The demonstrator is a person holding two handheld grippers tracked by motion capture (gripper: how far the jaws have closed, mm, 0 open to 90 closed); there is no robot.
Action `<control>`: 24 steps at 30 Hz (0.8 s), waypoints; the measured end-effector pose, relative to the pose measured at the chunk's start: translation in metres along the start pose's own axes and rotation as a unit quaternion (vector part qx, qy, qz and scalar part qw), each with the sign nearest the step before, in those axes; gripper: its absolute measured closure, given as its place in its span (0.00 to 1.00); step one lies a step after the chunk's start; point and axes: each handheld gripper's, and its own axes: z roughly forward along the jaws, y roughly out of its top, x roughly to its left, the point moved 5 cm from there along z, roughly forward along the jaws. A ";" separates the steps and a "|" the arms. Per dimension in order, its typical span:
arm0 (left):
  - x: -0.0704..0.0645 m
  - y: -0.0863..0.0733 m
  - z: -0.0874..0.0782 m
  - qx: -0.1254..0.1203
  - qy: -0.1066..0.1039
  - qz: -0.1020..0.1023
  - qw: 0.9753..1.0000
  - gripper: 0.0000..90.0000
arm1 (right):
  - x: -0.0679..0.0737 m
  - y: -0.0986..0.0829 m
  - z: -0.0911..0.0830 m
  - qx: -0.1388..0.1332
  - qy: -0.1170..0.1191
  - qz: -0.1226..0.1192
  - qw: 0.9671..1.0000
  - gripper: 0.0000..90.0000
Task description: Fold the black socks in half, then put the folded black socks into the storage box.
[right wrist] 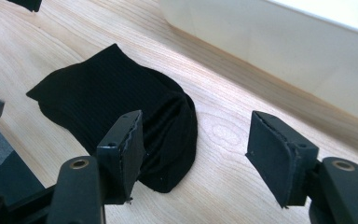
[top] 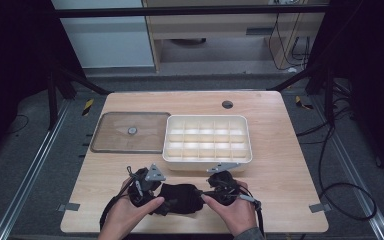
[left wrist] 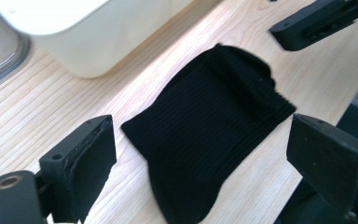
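One black sock (top: 179, 198) lies flat on the table (top: 280, 170), near the front edge, between the two hand-held grippers. In the high view it reads as a dark lump; its outline merges with the black gripper bodies on both sides, so its ends are hard to separate there. Ribbed knit is clear in both gripper views.

Left hand-held gripper (left wrist: 200, 154): jaws spread wide, one on each side of the sock, nothing clamped. Sock's lower edge runs out of frame at the bottom. Right jaw cut off by the frame corner.

Right hand-held gripper (right wrist: 196, 158): jaws also wide apart, empty. Its left jaw sits over the sock's rounded end and hides part of it; whether the pad touches the fabric cannot be told. Right jaw stands over bare wood.

Two hands in the high view, left hand (top: 125, 215) and right hand (top: 235, 212), each around a gripper, forearms cut off at the bottom edge.

One white divided box (top: 207, 142) stands just behind the grippers, touching neither. Compartments count as three rows; the columns look like five, but glare washes out the dividers. Only its outer wall appears in the gripper views.

One clear lid (top: 130, 131) with a centre knob lies flat left of the box, just beside it.
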 end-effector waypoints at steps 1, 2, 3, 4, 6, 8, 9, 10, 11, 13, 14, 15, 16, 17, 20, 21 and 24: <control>0.002 -0.001 -0.001 0.000 0.003 -0.002 1.000 0.09 | 0.001 0.001 0.000 0.001 0.000 -0.001 1.000 0.40; 0.005 -0.001 -0.002 0.000 0.007 -0.003 1.000 0.09 | 0.002 0.002 0.000 0.001 -0.001 -0.002 1.000 0.40; 0.007 -0.002 -0.003 0.000 0.009 -0.005 1.000 0.09 | 0.002 0.002 0.000 0.002 -0.001 -0.003 1.000 0.40; 0.008 -0.002 -0.004 -0.001 0.010 -0.011 1.000 0.10 | 0.003 0.003 0.000 0.003 0.000 -0.005 1.000 0.40; 0.011 -0.003 -0.006 -0.003 0.013 -0.016 1.000 0.10 | 0.004 0.003 0.001 0.007 -0.001 -0.009 1.000 0.40; 0.014 -0.003 -0.009 0.001 0.013 -0.020 1.000 0.11 | 0.004 0.004 0.001 0.011 0.000 -0.014 1.000 0.41; 0.015 -0.004 -0.009 0.000 0.014 -0.021 1.000 0.11 | 0.005 0.005 0.000 0.010 0.000 -0.014 1.000 0.41; 0.015 -0.005 -0.010 0.000 0.017 -0.021 1.000 0.11 | 0.005 0.006 0.000 0.007 -0.001 -0.014 1.000 0.43; 0.016 -0.006 -0.011 0.003 0.019 -0.018 1.000 0.11 | 0.005 0.006 -0.001 0.001 -0.002 -0.015 1.000 0.44; 0.016 -0.010 -0.012 0.002 0.022 -0.017 1.000 0.11 | 0.005 0.006 -0.002 -0.002 -0.004 -0.016 1.000 0.44; 0.017 -0.013 -0.012 0.002 0.023 -0.016 1.000 0.11 | 0.005 0.006 -0.001 -0.001 -0.003 -0.018 1.000 0.44; 0.017 -0.015 -0.012 0.001 0.024 -0.016 1.000 0.11 | 0.006 0.005 0.000 0.002 -0.002 -0.015 1.000 0.45; 0.017 -0.017 -0.012 0.000 0.024 -0.015 1.000 0.12 | 0.005 0.005 0.001 0.003 -0.003 -0.015 1.000 0.47; 0.018 -0.020 -0.011 0.003 0.024 -0.015 1.000 0.12 | 0.005 0.005 0.002 0.004 -0.001 -0.015 1.000 0.48; 0.017 -0.028 -0.009 0.008 0.023 -0.011 1.000 0.13 | 0.006 0.005 0.006 0.003 0.002 -0.015 1.000 0.52; 0.016 -0.030 -0.008 0.010 0.023 -0.011 1.000 0.15 | 0.006 0.005 0.007 0.005 0.001 -0.015 1.000 0.54; 0.014 -0.037 -0.007 0.017 0.020 -0.006 1.000 0.20 | 0.007 0.006 0.011 0.005 0.001 -0.013 1.000 0.59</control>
